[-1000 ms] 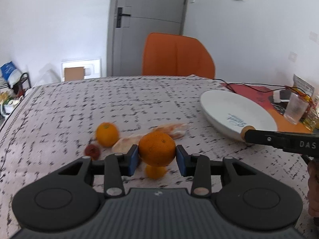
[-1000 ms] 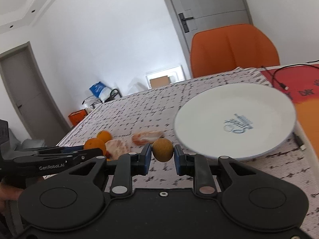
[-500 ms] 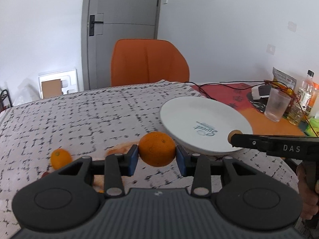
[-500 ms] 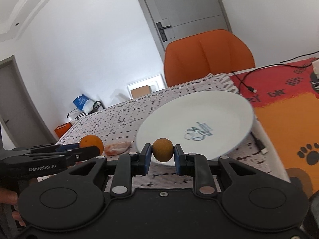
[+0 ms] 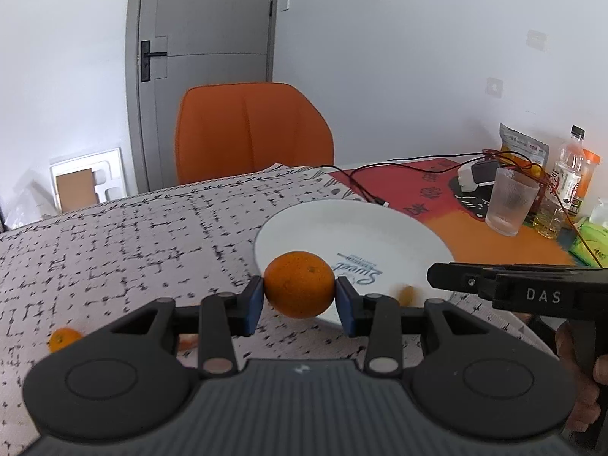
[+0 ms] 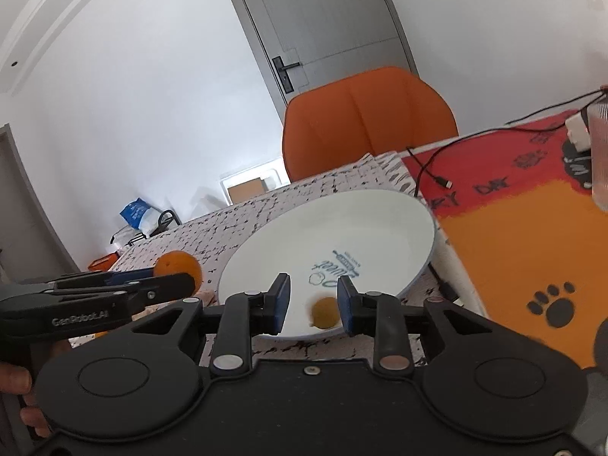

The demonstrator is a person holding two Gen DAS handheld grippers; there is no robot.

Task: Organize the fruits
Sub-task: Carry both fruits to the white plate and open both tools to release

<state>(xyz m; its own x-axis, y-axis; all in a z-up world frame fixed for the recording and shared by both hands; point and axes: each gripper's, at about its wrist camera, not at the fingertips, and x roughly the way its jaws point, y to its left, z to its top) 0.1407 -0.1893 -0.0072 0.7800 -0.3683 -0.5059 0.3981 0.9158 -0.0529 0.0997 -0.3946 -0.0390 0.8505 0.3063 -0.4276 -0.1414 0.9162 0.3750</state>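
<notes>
Our left gripper (image 5: 299,299) clamped on orange (image 5: 299,283), held over near rim of white plate (image 5: 380,235). Our right gripper (image 6: 313,306) jaws apart, nothing gripped; small brown fruit (image 6: 325,312) lies on plate between them, near front rim. Second orange (image 5: 62,338) on table at far left. We see black-and-white patterned cloth (image 5: 133,243) under plate; red-orange mat (image 6: 532,235) beside it, glass (image 5: 511,201) and bottle (image 5: 568,167) on it, cable (image 5: 380,174) trailing across. Orange chair (image 5: 250,129) behind table, grey door (image 5: 205,57), white walls (image 5: 418,57).
</notes>
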